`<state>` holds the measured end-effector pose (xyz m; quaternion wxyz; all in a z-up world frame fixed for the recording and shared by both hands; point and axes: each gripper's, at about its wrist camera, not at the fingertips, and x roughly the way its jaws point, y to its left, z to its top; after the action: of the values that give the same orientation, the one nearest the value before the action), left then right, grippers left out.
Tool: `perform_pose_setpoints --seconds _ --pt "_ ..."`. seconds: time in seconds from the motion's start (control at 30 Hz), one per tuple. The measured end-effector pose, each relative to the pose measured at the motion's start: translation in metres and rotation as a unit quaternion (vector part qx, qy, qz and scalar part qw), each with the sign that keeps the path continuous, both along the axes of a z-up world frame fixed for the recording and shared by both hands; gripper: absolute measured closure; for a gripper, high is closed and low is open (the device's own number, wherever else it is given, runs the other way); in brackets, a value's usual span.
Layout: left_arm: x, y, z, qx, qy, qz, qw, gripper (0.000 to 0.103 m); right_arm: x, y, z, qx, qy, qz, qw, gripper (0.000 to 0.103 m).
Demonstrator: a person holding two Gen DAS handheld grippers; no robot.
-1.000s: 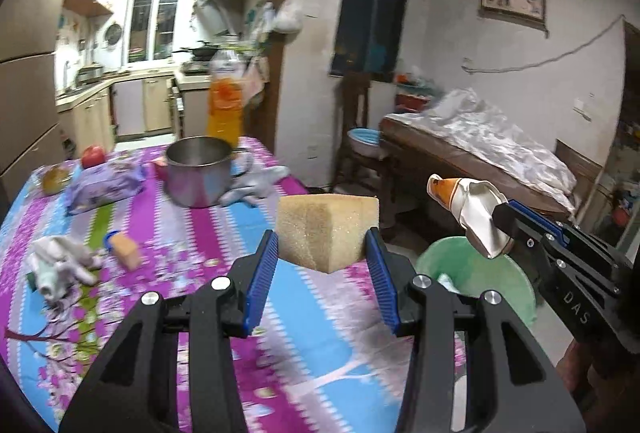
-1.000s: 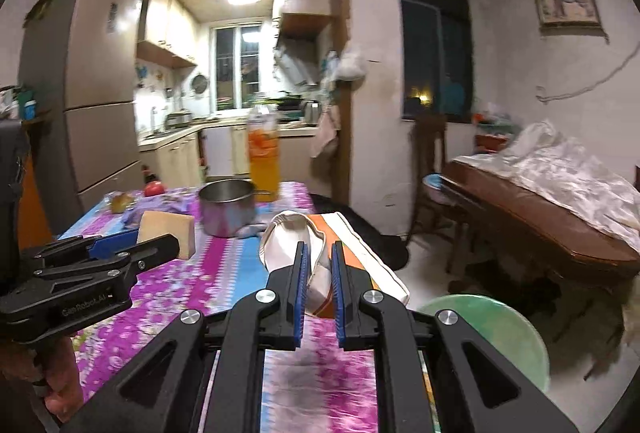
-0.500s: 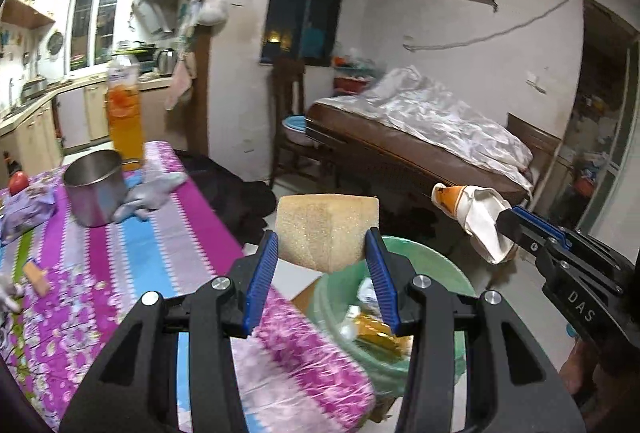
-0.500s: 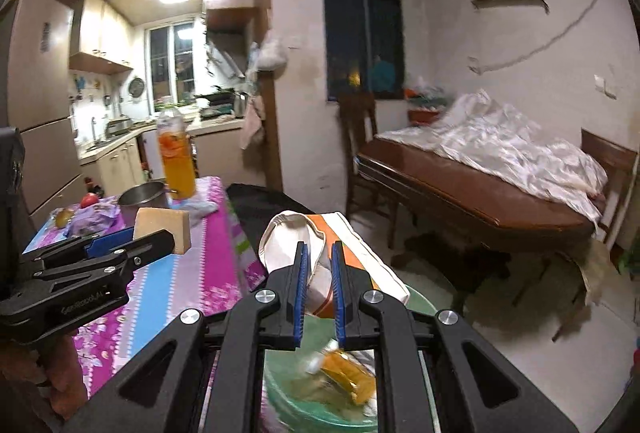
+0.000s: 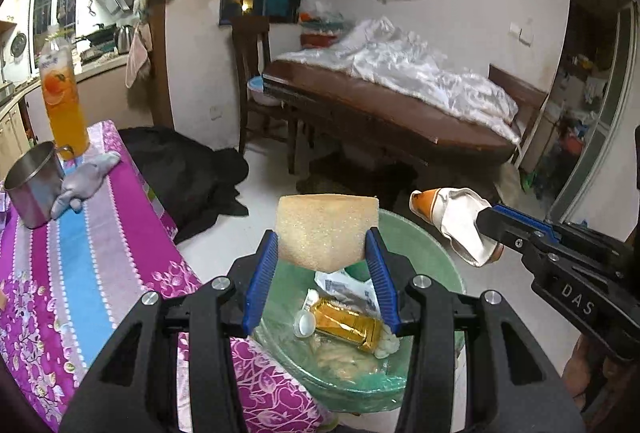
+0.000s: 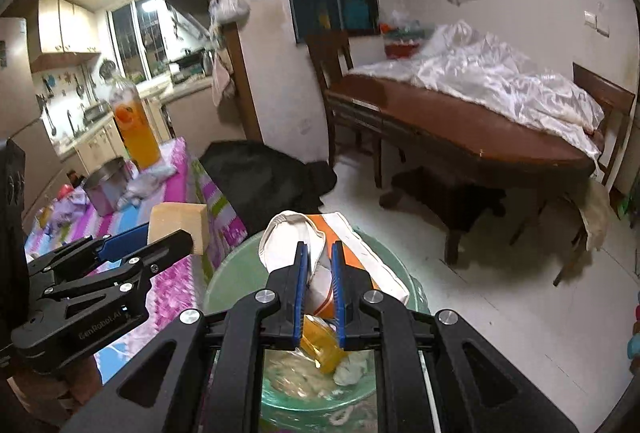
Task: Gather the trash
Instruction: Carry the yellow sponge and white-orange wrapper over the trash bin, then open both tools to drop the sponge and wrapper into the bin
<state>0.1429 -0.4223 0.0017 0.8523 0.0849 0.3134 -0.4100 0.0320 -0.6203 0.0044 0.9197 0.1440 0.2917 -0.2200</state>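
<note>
My left gripper (image 5: 322,251) is shut on a tan sponge block (image 5: 326,227) and holds it over the near rim of a green trash bin (image 5: 420,253) on the floor beside the table. The bin holds a gold can (image 5: 346,325), a white cap and crumpled wrappers. My right gripper (image 6: 319,265) is shut on a flattened white and orange paper cup (image 6: 352,253), also above the bin (image 6: 228,281). In the left wrist view the right gripper (image 5: 486,227) comes in from the right with the cup (image 5: 456,223). The sponge (image 6: 178,219) shows at left in the right wrist view.
A table with a pink and blue floral cloth (image 5: 80,253) lies at left, bearing a steel pot (image 5: 32,185), a grey rag (image 5: 84,181) and an orange drink bottle (image 5: 64,101). A dark wooden table with white sheeting (image 5: 400,93), a chair (image 5: 256,81) and a black bag (image 5: 188,169) stand behind the bin.
Both grippers swung right, off the tabletop, and came down over the green bin, each keeping its load. The bin's contents have come into view.
</note>
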Motion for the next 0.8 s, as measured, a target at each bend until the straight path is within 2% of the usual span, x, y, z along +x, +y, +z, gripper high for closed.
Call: perform_pose_setpoints --seconds 0.47,0.8 --pt "0.023 -0.03 -0.041 0.068 0.044 0.003 0.9967 0.06 0.029 -0.024 -0.051 0.038 0.062 0.006 0.997 0.091" --pt "0.027 -0.034 -0.045 0.072 0.048 0.005 0.9962 0.06 0.034 -0.021 -0.057 0.045 0.06 0.009 0.997 0.091"
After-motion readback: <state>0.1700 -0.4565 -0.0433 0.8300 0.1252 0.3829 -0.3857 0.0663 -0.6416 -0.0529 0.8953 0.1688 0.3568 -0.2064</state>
